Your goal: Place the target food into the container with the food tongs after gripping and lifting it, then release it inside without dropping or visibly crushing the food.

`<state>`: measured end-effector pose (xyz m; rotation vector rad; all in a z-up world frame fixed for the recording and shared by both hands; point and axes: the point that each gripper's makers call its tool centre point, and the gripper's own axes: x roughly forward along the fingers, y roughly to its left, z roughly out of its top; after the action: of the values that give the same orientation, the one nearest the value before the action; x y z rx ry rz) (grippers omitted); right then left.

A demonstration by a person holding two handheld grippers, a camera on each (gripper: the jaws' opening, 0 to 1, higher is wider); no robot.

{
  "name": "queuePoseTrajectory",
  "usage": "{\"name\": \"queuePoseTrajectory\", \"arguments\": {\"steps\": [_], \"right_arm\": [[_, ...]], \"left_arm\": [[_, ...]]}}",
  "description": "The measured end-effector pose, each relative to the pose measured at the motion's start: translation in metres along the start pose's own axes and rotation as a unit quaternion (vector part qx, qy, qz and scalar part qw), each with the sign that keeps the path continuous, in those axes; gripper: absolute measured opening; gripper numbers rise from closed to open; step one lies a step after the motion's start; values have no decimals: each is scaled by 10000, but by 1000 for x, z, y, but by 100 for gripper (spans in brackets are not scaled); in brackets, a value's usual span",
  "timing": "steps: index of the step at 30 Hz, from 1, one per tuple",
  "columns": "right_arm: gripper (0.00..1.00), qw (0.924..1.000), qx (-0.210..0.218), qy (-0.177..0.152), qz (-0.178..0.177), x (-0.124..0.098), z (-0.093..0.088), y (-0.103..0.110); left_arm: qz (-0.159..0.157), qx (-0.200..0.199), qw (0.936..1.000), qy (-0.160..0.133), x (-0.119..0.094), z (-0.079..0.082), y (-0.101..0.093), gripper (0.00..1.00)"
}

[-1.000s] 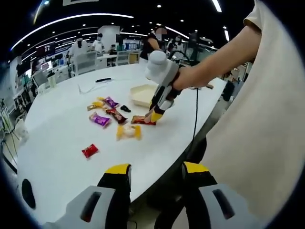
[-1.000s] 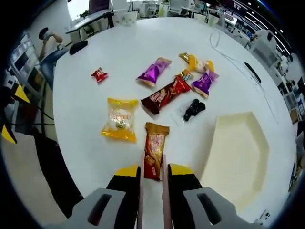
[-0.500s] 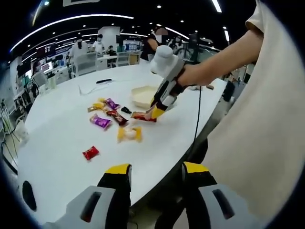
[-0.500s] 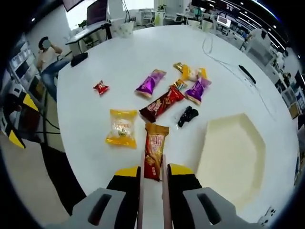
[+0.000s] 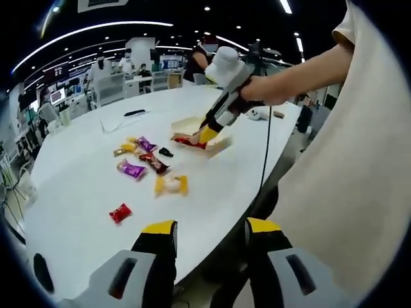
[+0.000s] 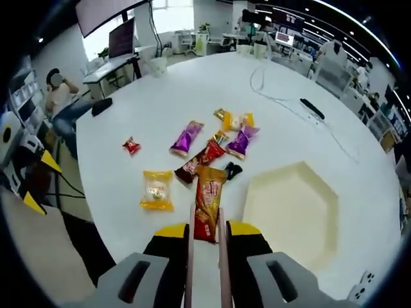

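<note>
My right gripper (image 6: pixel 205 230) is shut on an orange-red snack packet (image 6: pixel 207 201), held in the air above the white table (image 6: pixel 160 96). The cream hexagonal container (image 6: pixel 292 212) lies just to the right of it in the right gripper view. In the left gripper view the right gripper (image 5: pixel 207 136) holds the packet (image 5: pixel 186 141) over the near edge of the container (image 5: pixel 192 125). My left gripper (image 5: pixel 210 232) hangs open off the table's near edge, nothing between its fingers.
Other wrapped snacks lie on the table: a yellow packet (image 6: pixel 155 190), a small red one (image 6: pixel 131 145), two purple ones (image 6: pixel 185 138), a dark red bar (image 6: pixel 198 162), a black piece (image 6: pixel 232 171). A cable (image 6: pixel 282 99) and a dark remote (image 6: pixel 311 108) lie farther back. A person's arm (image 5: pixel 302 77) reaches in from the right.
My right gripper has lifted the orange-red packet off the table and carried it toward the container. The left gripper has stayed where it was.
</note>
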<state>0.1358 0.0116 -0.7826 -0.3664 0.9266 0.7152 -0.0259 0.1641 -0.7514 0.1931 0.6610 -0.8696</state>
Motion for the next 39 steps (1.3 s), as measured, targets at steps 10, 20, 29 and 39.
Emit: {"name": "queuePoseTrajectory", "arguments": {"steps": [10, 20, 29, 39], "right_arm": [[22, 9997, 72, -221, -96, -17, 3, -10], [22, 9986, 283, -340, -280, -32, -3, -31], [22, 9975, 381, -369, -471, -42, -4, -56], [22, 9963, 381, -407, -651, -52, 0, -78]], "left_arm": [[-147, 200, 9997, 46, 3, 5, -10, 41], [-280, 400, 9987, 143, 10, 10, -19, 42], [-318, 441, 9985, 99, 15, 17, -17, 42], [-355, 437, 9983, 133, 17, 16, -13, 42]]}}
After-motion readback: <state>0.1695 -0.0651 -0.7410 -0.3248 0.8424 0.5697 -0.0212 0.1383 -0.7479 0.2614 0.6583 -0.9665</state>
